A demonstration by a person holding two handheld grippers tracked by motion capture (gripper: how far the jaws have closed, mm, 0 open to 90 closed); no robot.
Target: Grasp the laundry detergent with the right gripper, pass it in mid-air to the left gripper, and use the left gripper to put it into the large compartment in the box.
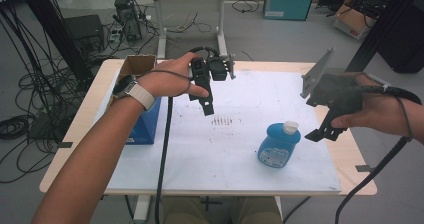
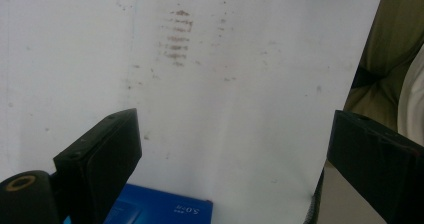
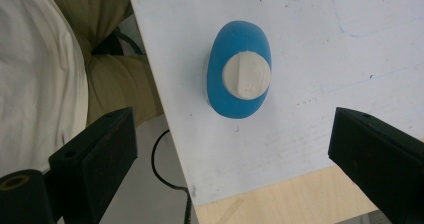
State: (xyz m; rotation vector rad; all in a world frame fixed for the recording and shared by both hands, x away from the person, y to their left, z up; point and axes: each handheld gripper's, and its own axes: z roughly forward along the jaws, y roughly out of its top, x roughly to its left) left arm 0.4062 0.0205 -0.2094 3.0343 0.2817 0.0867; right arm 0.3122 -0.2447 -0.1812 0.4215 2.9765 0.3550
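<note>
**With both grippers aloft, the blue bottle stands free on the sheet**

While the right gripper (image 1: 320, 131) hangs at the right edge of the high view, its jaws stand wide apart with nothing between them. The blue bottle (image 1: 279, 145) stands upright on the white sheet (image 1: 225, 154), lower right of centre in that view, just left of and slightly below the jaw tips, not touching them. Its white cap (image 1: 290, 128) points up.

Right gripper view: bottle (image 3: 239, 69) seen from above, upper centre of the frame, cap (image 3: 246, 76) facing the camera. It sits beyond the two black jaws at the lower corners and above the gap between them, clear of both pads. It is near the sheet's (image 3: 310, 124) edge; bare wood of the table (image 3: 280, 199) shows at the bottom, the person's clothing at the left.

The left gripper (image 1: 206, 103) sits upper centre in the high view, held in the left hand (image 1: 170, 79), which wears a watch (image 1: 125, 86). Jaws point down toward the sheet. Left gripper view: jaws wide apart, empty, stained white sheet (image 2: 225, 84) between them. A blue box (image 2: 160, 211) shows at the bottom edge beside the left jaw.

High view: blue box (image 1: 147, 124) under the left forearm, at the left edge of the sheet, an open cardboard box (image 1: 137, 64) behind it. Bottle well apart from the left gripper.
</note>
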